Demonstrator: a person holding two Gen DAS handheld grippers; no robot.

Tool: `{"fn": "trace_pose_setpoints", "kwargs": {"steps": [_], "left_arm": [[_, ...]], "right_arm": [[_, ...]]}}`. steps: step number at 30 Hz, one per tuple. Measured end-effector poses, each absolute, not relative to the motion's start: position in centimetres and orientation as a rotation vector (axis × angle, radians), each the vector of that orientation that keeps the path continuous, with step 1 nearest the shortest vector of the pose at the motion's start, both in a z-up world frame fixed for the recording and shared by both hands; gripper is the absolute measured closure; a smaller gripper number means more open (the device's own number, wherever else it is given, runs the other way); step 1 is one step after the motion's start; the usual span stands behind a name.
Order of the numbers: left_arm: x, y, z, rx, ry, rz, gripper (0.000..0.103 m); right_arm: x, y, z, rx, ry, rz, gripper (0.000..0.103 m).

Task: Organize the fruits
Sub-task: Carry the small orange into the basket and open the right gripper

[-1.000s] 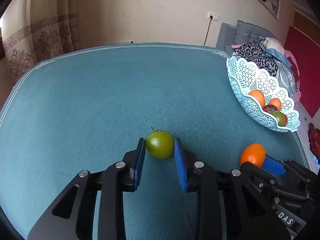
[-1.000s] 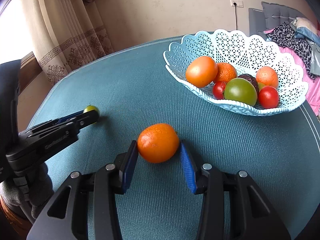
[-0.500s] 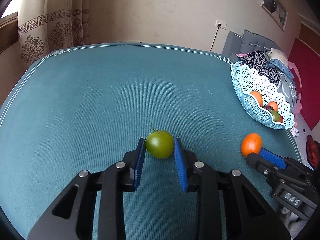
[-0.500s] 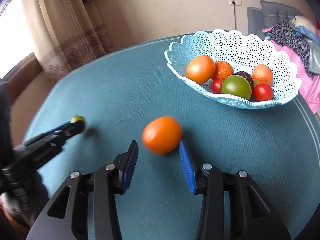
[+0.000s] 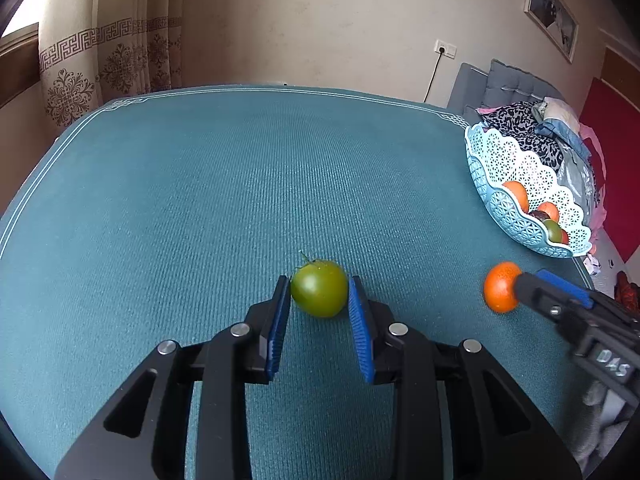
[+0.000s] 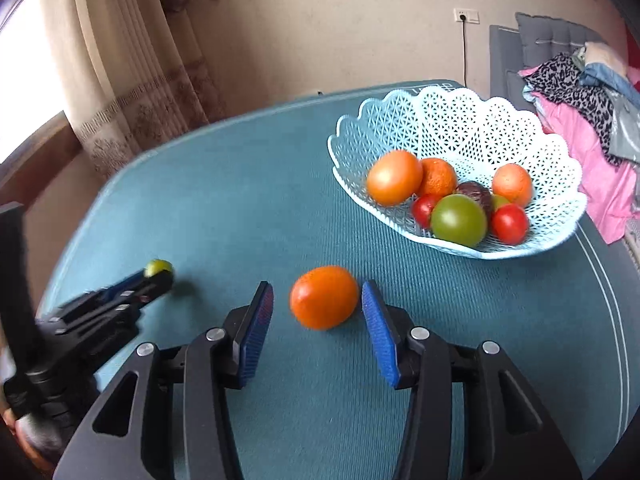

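The left gripper [image 5: 319,308] holds a round green tomato [image 5: 319,288], while the right gripper's [image 6: 318,312] opening jaws flank a loose round orange [image 6: 323,297], pale-blue lattice plastic basket [image 6: 460,120] ahead-right.

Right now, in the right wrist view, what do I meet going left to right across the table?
Left gripper shut on the green tomato → orange between the opening pads of the right gripper, neither pad touching it → basket of fruit.
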State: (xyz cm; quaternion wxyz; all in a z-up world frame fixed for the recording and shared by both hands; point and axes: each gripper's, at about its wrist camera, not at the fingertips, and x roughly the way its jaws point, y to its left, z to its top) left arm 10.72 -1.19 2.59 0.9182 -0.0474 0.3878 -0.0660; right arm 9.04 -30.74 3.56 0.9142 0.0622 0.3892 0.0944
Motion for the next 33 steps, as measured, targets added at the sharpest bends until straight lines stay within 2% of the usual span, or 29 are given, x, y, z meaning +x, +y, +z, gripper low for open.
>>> {"fn": "trace_pose_setpoints", "kwargs": {"steps": [6,10,23,33], "left_arm": [[10.8,-1.1,2.5,-0.106,0.802,-0.138,0.073],[10.8,-1.1,2.5,-0.105,0.803,-0.138,0.073],[10.7,-1.2,2.4,-0.100,0.797,-0.134,0.073],[10.5,-1.6,2.6,-0.067,0.782,-0.133,0.073]], "right_arm": [[10.6,-29.6,2.1,0.070,0.834,0.171,0.053],[10.8,-29.8,1.5,0.077,0.844,0.168,0.062],[9.3,-31.6,8.9,0.123,0.658,0.155,0.062],[13.7,-36.6,8.1,0.147,0.676,-0.023,0.062]]}}
